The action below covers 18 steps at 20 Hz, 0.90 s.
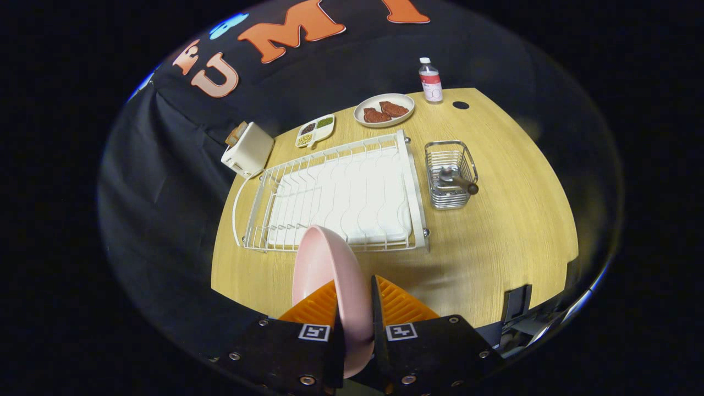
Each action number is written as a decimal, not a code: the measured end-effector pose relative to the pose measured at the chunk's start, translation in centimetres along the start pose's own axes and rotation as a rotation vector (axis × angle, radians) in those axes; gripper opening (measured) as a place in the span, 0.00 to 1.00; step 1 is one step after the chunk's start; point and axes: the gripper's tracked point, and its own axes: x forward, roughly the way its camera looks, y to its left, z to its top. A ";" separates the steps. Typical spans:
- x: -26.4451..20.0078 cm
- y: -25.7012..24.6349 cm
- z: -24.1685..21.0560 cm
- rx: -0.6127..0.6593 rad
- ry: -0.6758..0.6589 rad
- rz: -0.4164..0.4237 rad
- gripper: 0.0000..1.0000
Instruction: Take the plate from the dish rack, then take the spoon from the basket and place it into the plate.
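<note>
My gripper (355,308) is shut on a pink plate (324,269), which stands on edge between the two orange fingers (399,302) and is held above the table, clear of the rack. Beyond the plate lies the white wire dish rack (335,198) on its white tray, with no dishes in it. To the right of the rack stands a small wire basket (450,173), and in it lies the spoon (457,181), its dark handle poking out over the basket's right side.
A wooden table (506,231) carries everything. At the back are a white toaster (247,148), a small divided dish (315,131), a white plate with brown food (384,110) and a bottle (430,81). Bare wood lies ahead of the fingers, right of the rack.
</note>
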 end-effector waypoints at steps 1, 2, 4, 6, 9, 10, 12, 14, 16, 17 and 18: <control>0.2 -0.2 -0.5 0.000 0.003 0.001 0.22; 0.3 -0.3 -1.0 0.002 0.007 -0.002 0.23; 0.8 -0.6 -1.8 -0.004 0.007 -0.008 0.23; 1.5 -0.5 -2.4 -0.003 0.005 0.001 0.23; 3.3 -0.3 -3.3 0.020 0.020 0.029 0.23; 3.7 -0.2 -3.5 0.015 0.019 0.032 0.23; 4.8 -0.5 -3.9 -0.014 0.022 0.020 0.23; 5.7 -0.9 -4.3 -0.032 0.025 0.009 0.23; 6.6 -0.9 -4.6 -0.027 0.026 0.011 0.23; 7.1 -1.1 -4.6 -0.023 0.024 0.005 0.23; 7.4 -1.3 -4.7 -0.017 0.022 0.002 0.23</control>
